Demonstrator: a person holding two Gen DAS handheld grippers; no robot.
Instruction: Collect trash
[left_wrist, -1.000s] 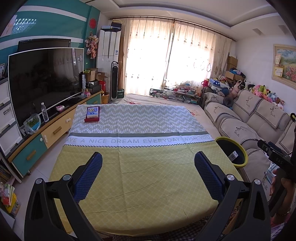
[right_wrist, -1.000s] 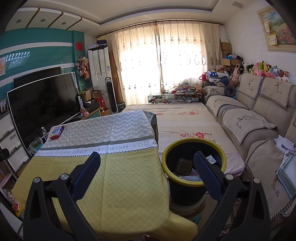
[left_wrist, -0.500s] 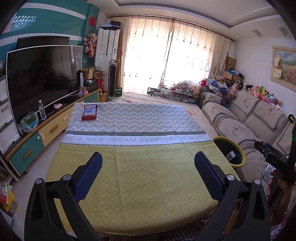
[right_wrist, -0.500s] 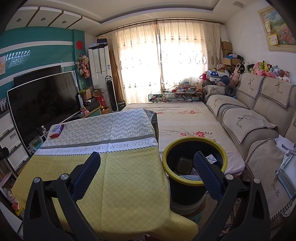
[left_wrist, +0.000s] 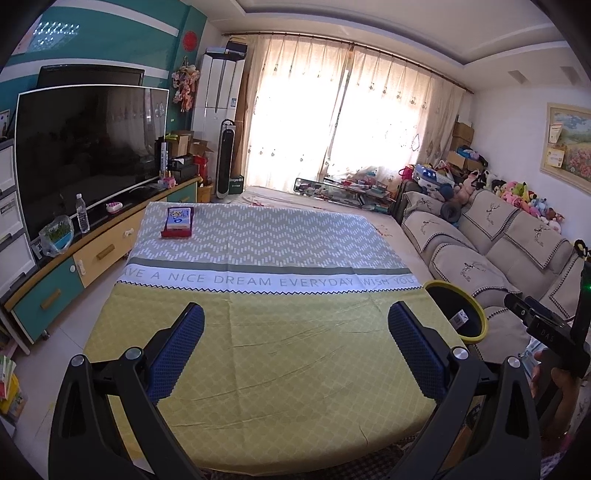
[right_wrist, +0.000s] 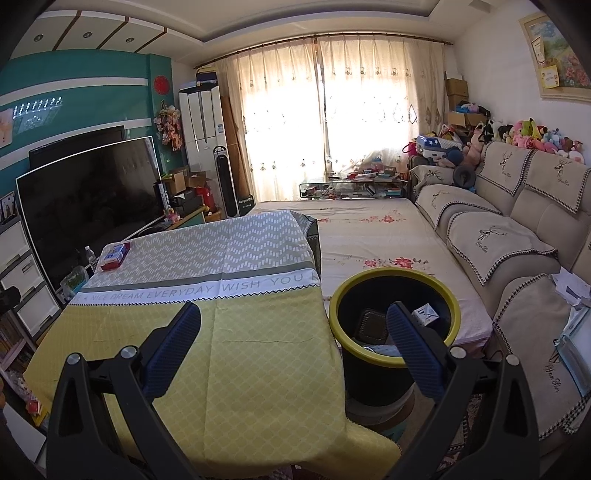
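counter (left_wrist: 258, 354): big one, mid-room, covered w/ a cloth, yellow diamond print on the near half, grey-white zigzag on the far half, text band across the middle. Only one thing on it afaict.

sofa (right_wrist: 517, 236): beige, along the right wall, deer-print covers, plush toys piled on the back at the far end.

TV (left_wrist: 88, 155): dark screen, left wall, on a teal/yellow cabinet; water bottle (left_wrist: 82, 213) stands in front of it.

trash bin (right_wrist: 393, 325): black w/ yellow rim, on the floor just beside the counter's right edge, btw counter and sofa. Already has stuff in it: a small white carton (right_wrist: 426, 314) leaning on the inner wall, a dark square tray-ish thing (right_wrist: 371, 325), something bluish at the bottom, can't tell what.

left gripper (left_wrist: 295, 345): hovering over the yellow near half of the counter, blue-padded fingers (left_wrist: 177, 354) spread wide, nothing btw them.

right gripper (right_wrist: 293, 345): at the counter's right edge, aimed over the corner + bin; fingers (right_wrist: 413, 350) spread wide too, empty. Right finger overlaps the bin opening in that view.

box (left_wrist: 178, 221): red w/ blue-white top, flat on the far left corner of the counter, grey zigzag part, well apart from both grippers.
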